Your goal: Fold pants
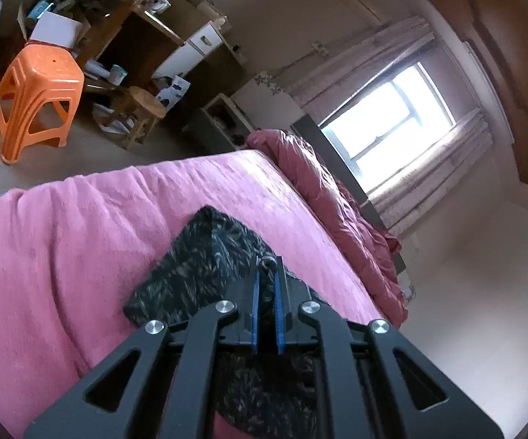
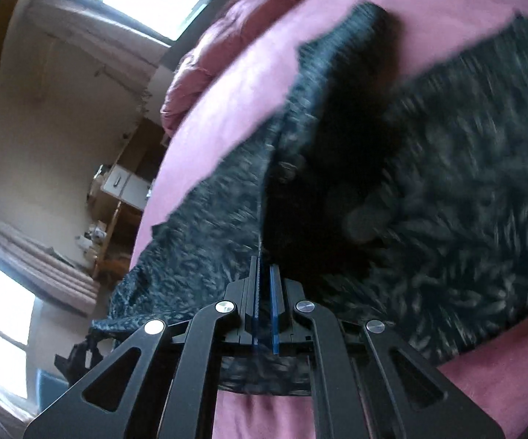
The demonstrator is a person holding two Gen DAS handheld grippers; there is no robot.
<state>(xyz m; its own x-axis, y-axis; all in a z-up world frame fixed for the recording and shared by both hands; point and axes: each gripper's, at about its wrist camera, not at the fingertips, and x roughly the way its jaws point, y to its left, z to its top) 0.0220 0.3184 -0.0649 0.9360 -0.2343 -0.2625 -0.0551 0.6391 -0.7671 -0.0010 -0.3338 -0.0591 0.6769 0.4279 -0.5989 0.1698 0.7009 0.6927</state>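
Dark speckled fleece pants (image 1: pixel 198 256) lie on a pink bedspread (image 1: pixel 81 237). In the left wrist view my left gripper (image 1: pixel 268 261) is shut, its blue pads pinching a bunched bit of the pants with a cord loop at the tips. More of the fabric hangs under the gripper body. In the right wrist view the pants (image 2: pixel 465 183) spread wide across the bedspread (image 2: pixel 245 73), blurred. My right gripper (image 2: pixel 264 263) is shut on a thin raised edge of the pants. A lifted flap shows its dark inner side just beyond the tips.
A crumpled red quilt (image 1: pixel 322 190) lies along the far side of the bed below a bright window (image 1: pixel 392 117). An orange plastic stool (image 1: pixel 37 98) and a cluttered wooden desk (image 1: pixel 147 36) stand on the floor beyond the bed's edge.
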